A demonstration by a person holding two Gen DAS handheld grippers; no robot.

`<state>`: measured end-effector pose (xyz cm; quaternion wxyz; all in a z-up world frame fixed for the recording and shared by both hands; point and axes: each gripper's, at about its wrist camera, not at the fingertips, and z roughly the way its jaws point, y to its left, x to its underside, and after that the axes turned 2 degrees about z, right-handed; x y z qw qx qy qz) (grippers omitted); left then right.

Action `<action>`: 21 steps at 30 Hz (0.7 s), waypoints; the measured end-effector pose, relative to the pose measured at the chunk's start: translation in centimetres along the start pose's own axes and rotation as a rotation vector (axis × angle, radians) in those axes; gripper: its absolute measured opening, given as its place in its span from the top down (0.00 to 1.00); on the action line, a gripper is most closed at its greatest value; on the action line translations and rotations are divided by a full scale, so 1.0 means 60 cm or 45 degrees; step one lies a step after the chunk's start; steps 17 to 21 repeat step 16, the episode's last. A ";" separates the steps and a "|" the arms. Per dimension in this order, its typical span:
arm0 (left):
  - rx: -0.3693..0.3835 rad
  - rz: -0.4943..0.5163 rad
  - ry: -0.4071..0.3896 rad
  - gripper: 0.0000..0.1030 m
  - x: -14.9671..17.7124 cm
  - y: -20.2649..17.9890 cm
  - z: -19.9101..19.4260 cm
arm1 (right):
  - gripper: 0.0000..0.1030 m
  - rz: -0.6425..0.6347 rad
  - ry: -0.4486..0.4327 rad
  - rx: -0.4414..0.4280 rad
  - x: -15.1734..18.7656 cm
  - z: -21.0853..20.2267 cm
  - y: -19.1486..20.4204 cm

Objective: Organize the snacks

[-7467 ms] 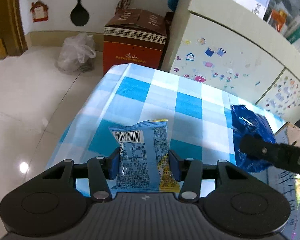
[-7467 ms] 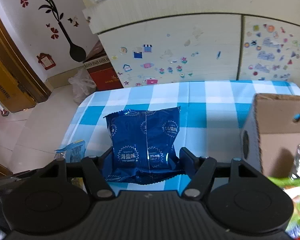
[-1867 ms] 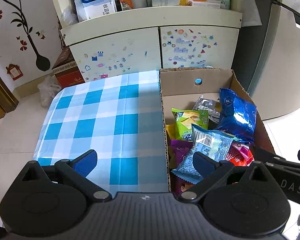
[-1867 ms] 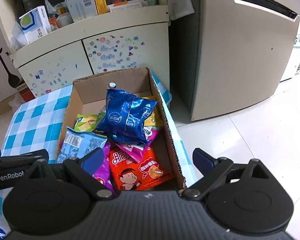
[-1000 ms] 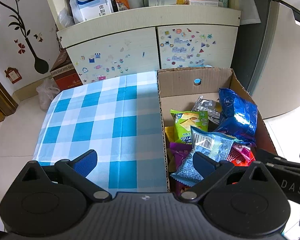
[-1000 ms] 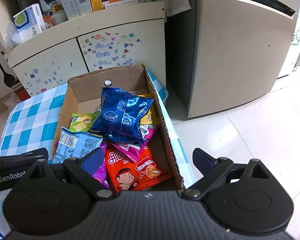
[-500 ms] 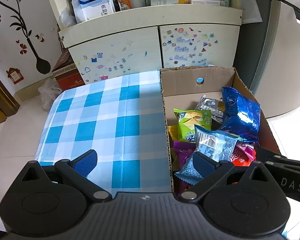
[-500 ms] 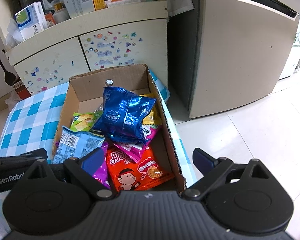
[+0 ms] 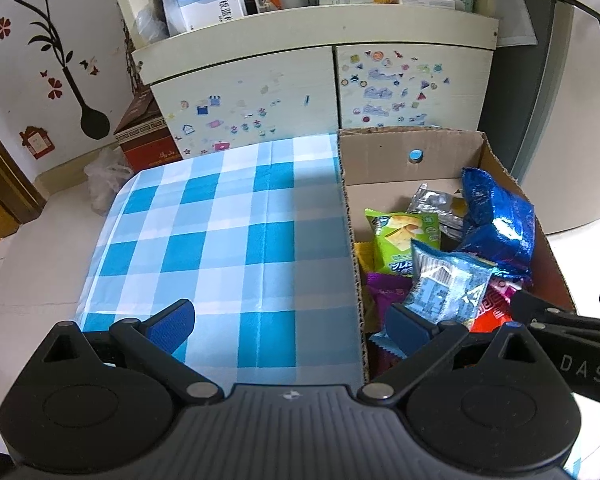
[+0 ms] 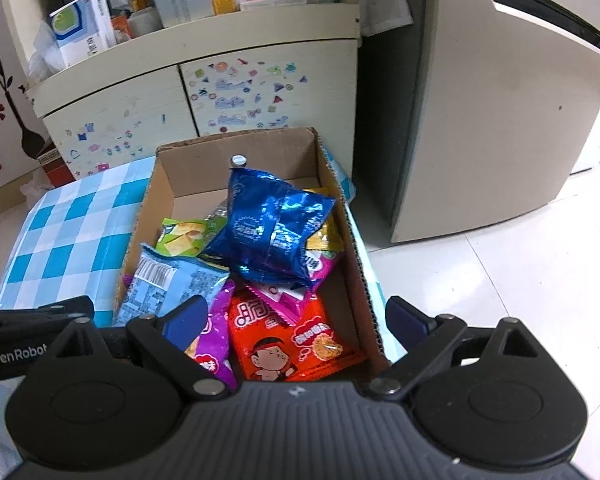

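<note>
A cardboard box (image 9: 380, 156) (image 10: 340, 216) stands at the right end of the blue checked table (image 9: 220, 240) and holds several snack bags. A dark blue bag (image 9: 500, 228) (image 10: 272, 236) lies on top. A light blue bag with a barcode (image 9: 444, 288) (image 10: 168, 284) lies at the near left of the pile. Green (image 9: 400, 236), purple (image 10: 216, 332) and red (image 10: 292, 336) bags lie under them. My left gripper (image 9: 288, 324) is open and empty above the box's near left wall. My right gripper (image 10: 296, 320) is open and empty above the box's near end.
A cream cabinet with stickers (image 9: 320, 92) stands behind the table, with cartons on its top. A grey fridge (image 10: 480, 120) stands right of the box. A brown carton (image 9: 144, 136) and a plastic bag (image 9: 104, 184) sit on the floor at the left.
Both grippers let go of their bags, which now lie in the box. Over the last second both views have shifted only slightly; the jaws stay open.
</note>
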<state>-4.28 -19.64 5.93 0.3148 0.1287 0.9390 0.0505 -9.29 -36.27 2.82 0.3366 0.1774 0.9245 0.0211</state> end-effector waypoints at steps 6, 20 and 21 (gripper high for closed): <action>-0.017 -0.026 0.011 0.00 0.011 0.026 0.002 | 0.07 -0.067 -0.007 -0.038 0.003 0.006 0.023; -0.018 -0.097 0.009 0.00 0.035 0.093 -0.004 | 0.07 -0.173 -0.006 -0.160 0.008 0.008 0.077; -0.018 -0.097 0.009 0.00 0.035 0.093 -0.004 | 0.07 -0.173 -0.006 -0.160 0.008 0.008 0.077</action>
